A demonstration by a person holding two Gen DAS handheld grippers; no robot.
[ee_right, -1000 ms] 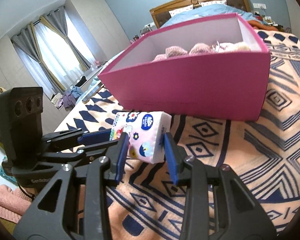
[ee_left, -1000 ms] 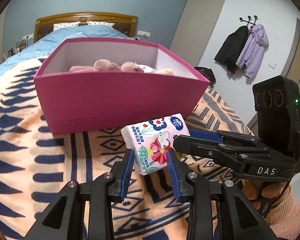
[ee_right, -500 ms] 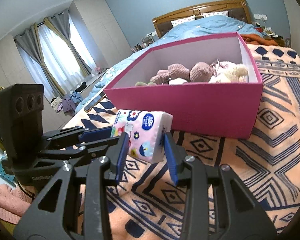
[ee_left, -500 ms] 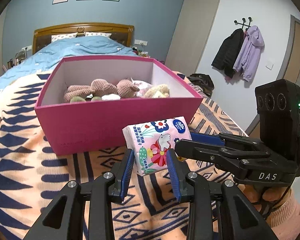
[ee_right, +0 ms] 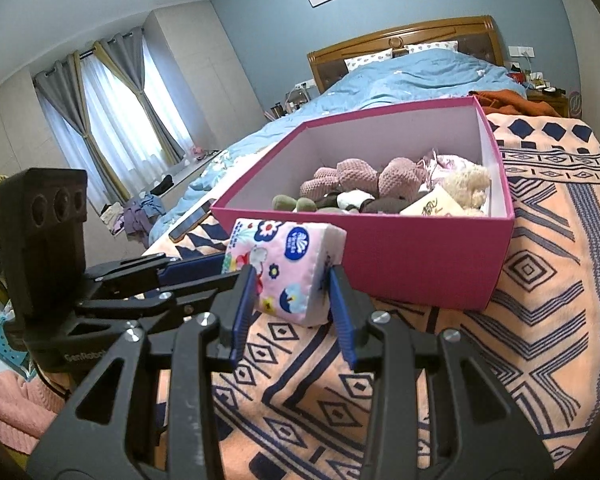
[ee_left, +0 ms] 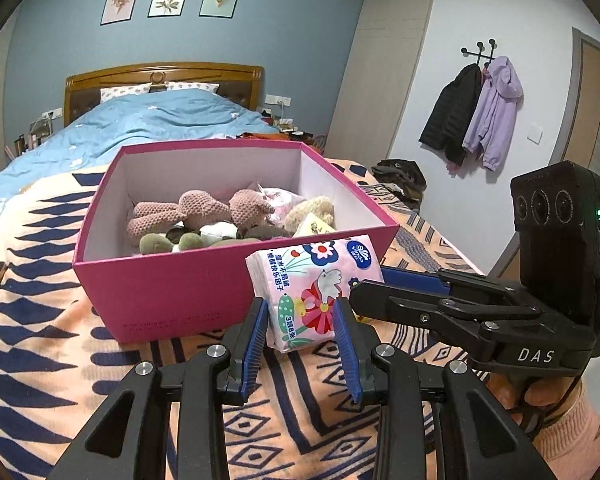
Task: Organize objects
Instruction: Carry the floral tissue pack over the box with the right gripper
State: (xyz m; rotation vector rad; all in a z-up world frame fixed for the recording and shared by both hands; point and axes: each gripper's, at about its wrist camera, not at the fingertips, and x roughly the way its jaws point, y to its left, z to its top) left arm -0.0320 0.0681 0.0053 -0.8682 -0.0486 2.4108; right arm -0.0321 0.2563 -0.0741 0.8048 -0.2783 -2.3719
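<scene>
The tissue pack (ee_left: 314, 280), judged light, soft and slick-wrapped, was held above the blanket (ee_left: 40, 360) before the pink box (ee_left: 172, 300), the left gripper (ee_left: 301, 326) and right gripper (ee_right: 291, 292) each clamped on opposite ends, best gripped gently across its flat sides.

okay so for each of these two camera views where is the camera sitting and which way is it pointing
Left wrist: sits on the left hand-held gripper, looking along its fingers toward the pink box and headboard; the right hand-held gripper and its hand show at right.
Right wrist: sits on the right hand-held gripper, facing the box and curtains; the left hand-held gripper shows at left.
Shared: both see the tissue pack gripped by both, the box and the patterned blanket.
</scene>
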